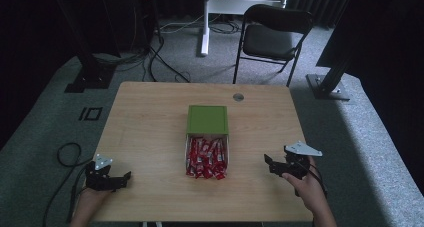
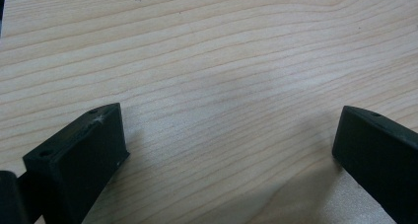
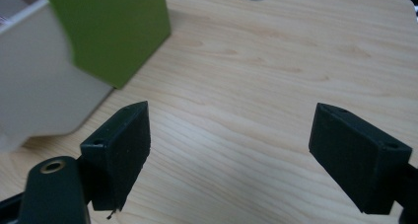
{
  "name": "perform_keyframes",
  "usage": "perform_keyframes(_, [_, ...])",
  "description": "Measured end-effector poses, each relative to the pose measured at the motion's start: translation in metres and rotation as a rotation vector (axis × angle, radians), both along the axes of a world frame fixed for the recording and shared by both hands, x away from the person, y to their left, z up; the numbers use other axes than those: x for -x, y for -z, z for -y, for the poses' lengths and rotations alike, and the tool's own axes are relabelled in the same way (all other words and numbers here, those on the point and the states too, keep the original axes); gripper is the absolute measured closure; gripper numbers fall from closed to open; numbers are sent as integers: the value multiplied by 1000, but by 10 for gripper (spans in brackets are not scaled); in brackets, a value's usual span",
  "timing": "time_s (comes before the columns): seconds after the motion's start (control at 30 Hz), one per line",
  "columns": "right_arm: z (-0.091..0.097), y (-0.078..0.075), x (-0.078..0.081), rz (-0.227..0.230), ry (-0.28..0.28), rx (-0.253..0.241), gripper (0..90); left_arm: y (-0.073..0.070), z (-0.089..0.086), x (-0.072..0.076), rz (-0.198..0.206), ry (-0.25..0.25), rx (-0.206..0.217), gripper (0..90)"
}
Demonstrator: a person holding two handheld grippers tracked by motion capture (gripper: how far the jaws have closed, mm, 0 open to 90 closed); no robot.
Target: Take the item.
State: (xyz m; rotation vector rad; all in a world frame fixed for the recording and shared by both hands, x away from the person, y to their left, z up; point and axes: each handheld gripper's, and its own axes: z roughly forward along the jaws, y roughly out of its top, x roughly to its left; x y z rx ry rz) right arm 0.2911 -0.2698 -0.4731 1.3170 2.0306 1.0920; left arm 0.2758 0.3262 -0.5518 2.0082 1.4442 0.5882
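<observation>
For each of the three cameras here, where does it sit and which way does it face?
High view: above the person's side, looking forward and down on the wooden table; both hands, left gripper and right gripper show.
Left gripper view: low over bare tabletop; its open jaws show.
Right gripper view: faces the far table edge; its open jaws show.
Shared: the high and right gripper views both show the green-lidded box.

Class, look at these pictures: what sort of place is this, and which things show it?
Probably a lab or recording room: a wooden table on grey carpet, loose cables and a folding chair.
</observation>
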Motion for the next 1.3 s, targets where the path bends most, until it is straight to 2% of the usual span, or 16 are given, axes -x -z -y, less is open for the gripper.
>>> perform_keyframes(0.23, [-12,-20,2,46,-46,-10,161,0,0,0,0,0,0,7])
perform_keyframes(0.5, [-27,-36,-3,70,-95,-21,161,0,0,0,0,0,0,7])
perform_keyframes(0.9, [-55,-47,-7,79,-180,-33,161,0,0,0,0,0,0,7])
perform_keyframes(1.3, [-82,-50,-11,78,-255,-33,161,0,0,0,1,-1,1,7])
